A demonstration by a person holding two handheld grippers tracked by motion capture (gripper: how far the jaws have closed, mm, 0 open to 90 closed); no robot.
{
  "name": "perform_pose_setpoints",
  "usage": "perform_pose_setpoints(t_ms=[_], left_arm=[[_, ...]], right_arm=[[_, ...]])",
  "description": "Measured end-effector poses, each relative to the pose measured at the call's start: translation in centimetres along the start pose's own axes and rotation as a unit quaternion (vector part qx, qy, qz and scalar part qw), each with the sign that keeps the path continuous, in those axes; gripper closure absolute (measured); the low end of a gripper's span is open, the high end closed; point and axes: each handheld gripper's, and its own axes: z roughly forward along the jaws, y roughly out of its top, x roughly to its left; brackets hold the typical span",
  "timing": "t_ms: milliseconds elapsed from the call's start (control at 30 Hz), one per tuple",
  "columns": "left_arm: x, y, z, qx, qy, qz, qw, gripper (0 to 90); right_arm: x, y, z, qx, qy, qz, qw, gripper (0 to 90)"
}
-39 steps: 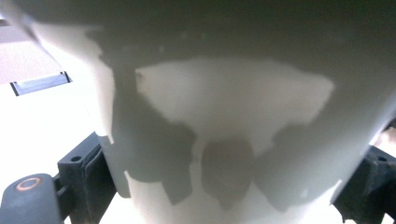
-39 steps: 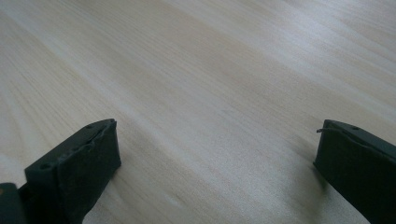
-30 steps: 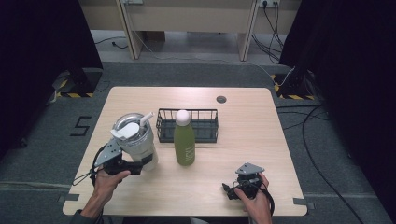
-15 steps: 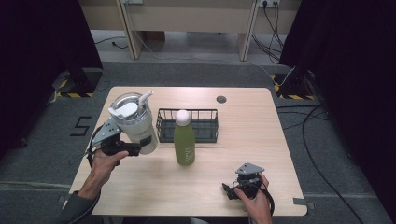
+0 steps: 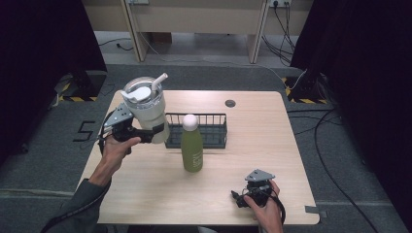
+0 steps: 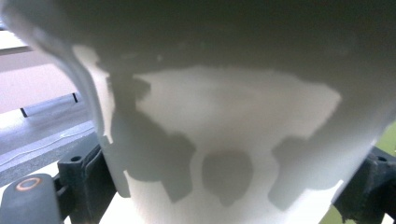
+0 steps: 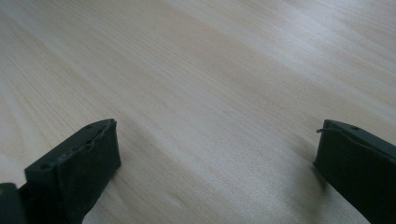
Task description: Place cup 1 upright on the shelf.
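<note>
Above the table's left edge, white tumbler [image 5: 145, 112] lifted higher, clamped in left hand-held gripper [image 5: 145, 133], right hand-held gripper [image 5: 239, 199] released, unmoved.

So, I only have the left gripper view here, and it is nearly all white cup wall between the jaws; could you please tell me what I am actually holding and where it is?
Observer: The left gripper is clamped on a white tumbler with a lid and a straw, lifted above the table, by the high view.
Operator: Thank you. What is near it?
Observer: A black wire basket sits just right of the tumbler, and a green bottle with a white cap stands upright in front of the basket.
Operator: And the other hand?
Observer: The right gripper rests at the near right of the table; its own view shows the jaws apart with bare wood between them.
</note>
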Motion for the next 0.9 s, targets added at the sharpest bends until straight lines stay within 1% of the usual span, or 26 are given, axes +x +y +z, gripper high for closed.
perform_pose_setpoints(t_ms=[33, 67, 133, 167, 200, 233, 300, 400, 433, 467, 500, 533, 600, 633, 667, 700, 733, 767, 800, 900], left_arm=[[0.0, 0.0, 0.0, 0.0, 0.0, 0.0, 1.0, 10.2], [0.3, 0.2, 0.5, 0.0, -0.003, -0.004, 1.0, 10.2], [0.5, 0.5, 1.1, 0.002, -0.003, -0.004, 1.0, 10.2], [0.5, 0.5, 1.1, 0.002, -0.003, -0.004, 1.0, 10.2], [0.7, 0.8, 1.6, 0.004, -0.002, -0.004, 1.0, 10.2], [0.7, 0.8, 1.6, 0.004, -0.002, -0.004, 1.0, 10.2], [0.9, 1.0, 2.3, 0.006, -0.004, -0.006, 1.0, 10.2], [1.2, 1.3, 3.5, 0.008, -0.004, 0.0, 1.0, 10.2], [1.2, 1.3, 3.5, 0.008, -0.004, 0.0, 1.0, 10.2], [1.3, 1.4, 4.2, 0.01, -0.004, 0.0, 0.9999, 10.2], [1.3, 1.4, 4.2, 0.01, -0.004, 0.0, 0.9999, 10.2], [1.4, 1.4, 4.8, 0.009, -0.008, -0.005, 0.9999, 10.1], [1.5, 1.5, 5.4, 0.008, -0.009, -0.007, 0.9999, 10.2], [1.5, 1.5, 5.4, 0.008, -0.009, -0.007, 0.9999, 10.2], [1.5, 1.5, 6.0, 0.009, -0.008, -0.007, 0.9999, 10.2], [1.5, 1.5, 6.0, 0.009, -0.008, -0.007, 0.9999, 10.1], [1.5, 1.5, 6.5, 0.01, -0.01, -0.009, 0.9999, 10.2], [1.5, 1.5, 6.5, 0.01, -0.01, -0.009, 0.9999, 10.2], [1.5, 1.5, 7.0, 0.011, -0.01, -0.01, 0.9998, 10.2], [1.6, 1.4, 7.5, 0.014, -0.011, -0.009, 0.9998, 10.1]], right_arm=[[0.0, 0.0, 0.0, 0.0, 0.0, 0.0, 1.0, 0.4], [0.0, 0.0, 0.0, 0.0, 0.0, 0.0, 1.0, 0.4], [0.0, 0.0, 0.0, 0.0, 0.0, 0.0, 1.0, 0.4], [0.0, 0.0, 0.0, 0.0, 0.0, 0.0, 1.0, 0.4], [0.0, 0.0, 0.0, 0.0, 0.0, 0.0, 1.0, 0.4], [0.0, 0.0, 0.0, 0.0, 0.0, 0.0, 1.0, 0.4], [0.0, 0.0, 0.0, 0.0, 0.0, 0.0, 1.0, 0.4], [0.0, 0.0, 0.0, 0.0, 0.001, 0.0, 1.0, 0.4], [0.0, 0.0, 0.0, 0.0, 0.001, 0.0, 1.0, 0.4], [0.0, 0.0, 0.0, 0.0, 0.001, 0.0, 1.0, 0.4], [0.0, 0.0, 0.0, 0.0, 0.001, 0.0, 1.0, 0.4], [0.0, 0.0, 0.0, 0.001, 0.001, 0.0, 1.0, 0.4], [0.0, 0.0, 0.0, 0.001, 0.001, 0.0, 1.0, 0.4], [0.0, 0.0, 0.0, 0.001, 0.001, 0.0, 1.0, 0.4], [0.0, 0.0, 0.0, 0.001, 0.001, -0.002, 1.0, 0.4], [0.0, 0.0, 0.0, 0.001, 0.001, -0.002, 1.0, 0.4], [0.0, 0.0, 0.0, 0.001, 0.001, -0.002, 1.0, 0.4], [0.0, 0.0, 0.0, 0.001, 0.001, -0.002, 1.0, 0.4], [0.0, 0.0, 0.0, 0.001, 0.001, -0.002, 1.0, 0.4], [0.0, 0.0, 0.0, 0.001, 0.0, -0.002, 1.0, 0.4]])
